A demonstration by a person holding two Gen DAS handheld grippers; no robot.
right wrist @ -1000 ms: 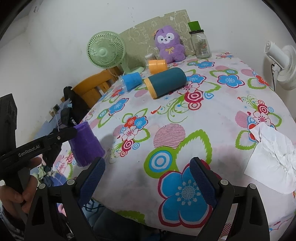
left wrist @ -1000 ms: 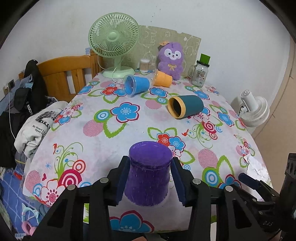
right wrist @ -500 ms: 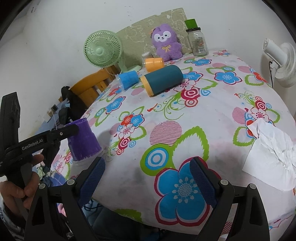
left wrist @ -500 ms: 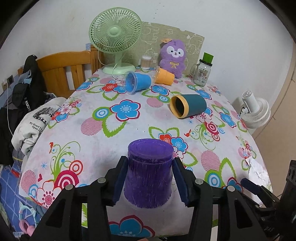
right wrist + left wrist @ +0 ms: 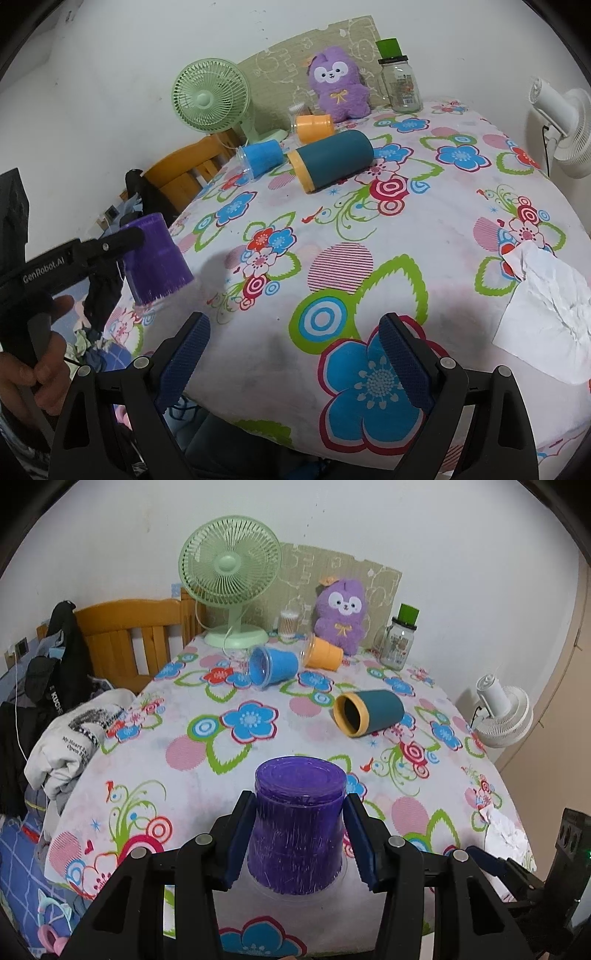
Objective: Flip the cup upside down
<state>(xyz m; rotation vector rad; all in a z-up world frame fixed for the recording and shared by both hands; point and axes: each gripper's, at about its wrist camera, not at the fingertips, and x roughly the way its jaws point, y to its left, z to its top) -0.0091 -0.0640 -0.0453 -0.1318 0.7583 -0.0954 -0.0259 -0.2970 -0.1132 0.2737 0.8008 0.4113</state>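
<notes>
A purple cup [image 5: 297, 827] stands upside down, base up, at the near edge of the flowered table [image 5: 229, 760]. My left gripper [image 5: 297, 843] has a blue pad on each side of it; in the left wrist view I cannot tell whether the pads still touch the cup. From the right wrist view the purple cup [image 5: 157, 260] sits near the table's left edge with the left gripper's finger across it. My right gripper [image 5: 293, 358] is open and empty above the near edge. A blue cup [image 5: 273, 666], an orange cup [image 5: 323, 656] and a teal cup [image 5: 369, 712] lie on their sides.
A green fan [image 5: 231, 576], a purple plush toy [image 5: 341, 614] and a glass jar [image 5: 399, 642] stand at the far edge. A crumpled tissue [image 5: 546, 310] lies at the right. A wooden chair [image 5: 136, 638] with clothes stands to the left. A white fan [image 5: 502, 712] stands beyond the right edge.
The left gripper and purple cup have come lower and nearer the table's near edge, and a gap shows at the pads. The right gripper has shifted slightly.
</notes>
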